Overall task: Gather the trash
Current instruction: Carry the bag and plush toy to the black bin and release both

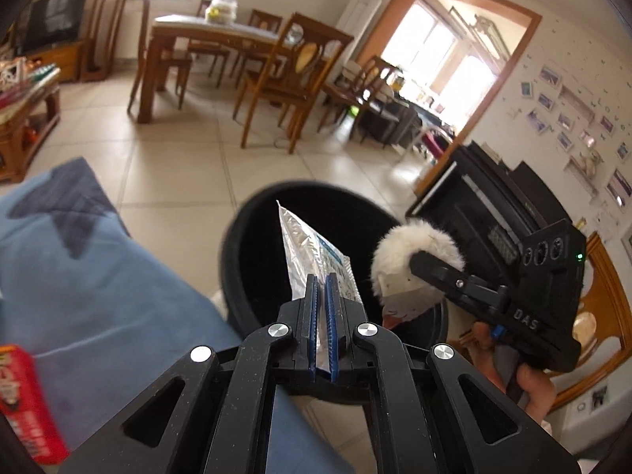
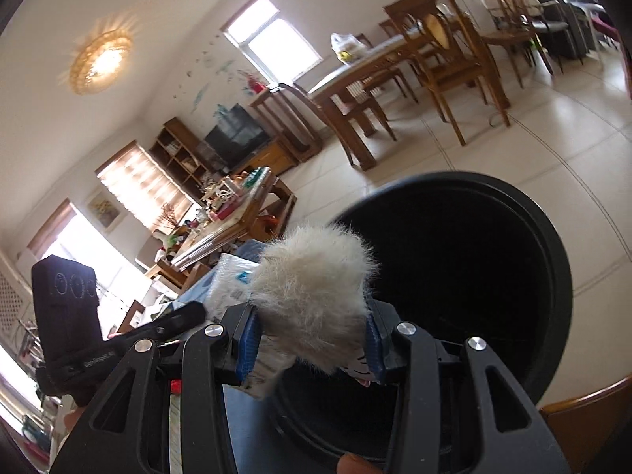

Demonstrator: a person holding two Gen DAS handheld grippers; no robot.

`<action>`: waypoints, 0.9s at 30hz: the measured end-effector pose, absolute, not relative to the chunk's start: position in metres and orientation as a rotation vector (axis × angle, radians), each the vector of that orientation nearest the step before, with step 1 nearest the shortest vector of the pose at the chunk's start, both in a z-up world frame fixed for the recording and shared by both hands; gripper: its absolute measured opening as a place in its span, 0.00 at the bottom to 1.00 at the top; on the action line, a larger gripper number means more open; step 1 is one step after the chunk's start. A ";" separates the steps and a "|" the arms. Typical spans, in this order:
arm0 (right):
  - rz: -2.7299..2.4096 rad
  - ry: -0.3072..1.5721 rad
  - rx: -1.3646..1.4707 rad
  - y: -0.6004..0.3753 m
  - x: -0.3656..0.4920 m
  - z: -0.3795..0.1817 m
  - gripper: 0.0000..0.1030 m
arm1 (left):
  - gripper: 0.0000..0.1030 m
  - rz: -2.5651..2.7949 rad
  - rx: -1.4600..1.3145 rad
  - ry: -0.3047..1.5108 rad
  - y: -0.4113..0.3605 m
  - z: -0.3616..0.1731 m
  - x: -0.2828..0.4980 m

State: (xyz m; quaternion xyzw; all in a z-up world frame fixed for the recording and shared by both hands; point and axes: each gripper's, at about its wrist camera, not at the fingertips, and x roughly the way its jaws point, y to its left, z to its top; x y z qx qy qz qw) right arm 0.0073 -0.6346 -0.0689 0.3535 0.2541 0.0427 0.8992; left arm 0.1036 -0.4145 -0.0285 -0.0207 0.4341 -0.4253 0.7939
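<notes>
In the left wrist view, the left gripper is seen clamped on a flat silvery plastic wrapper with blue print, held upright over the mouth of the round black plastic bin. The right gripper is shown there from the side, its far finger hidden. Only in the right wrist view is the right gripper seen squeezing a white furry item with a printed paper or fabric base, possibly a toy, above the near rim of the bin. A cluttered wooden coffee table is shown fully only there.
</notes>
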 end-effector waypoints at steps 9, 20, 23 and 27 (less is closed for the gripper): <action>0.083 0.549 0.794 -0.647 0.012 -0.088 0.58 | 0.06 -0.907 0.058 0.969 -0.450 -0.053 0.104; 0.086 0.521 0.770 -0.632 -0.005 -0.077 0.77 | 0.80 -0.880 0.121 0.853 -0.417 -0.020 0.070; 0.102 0.525 0.730 -0.617 -0.003 -0.069 0.77 | 0.83 -0.869 0.098 0.840 -0.391 -0.009 0.061; 0.144 0.538 0.658 -0.590 0.000 -0.059 0.77 | 0.84 -0.839 0.038 0.830 -0.351 0.005 0.047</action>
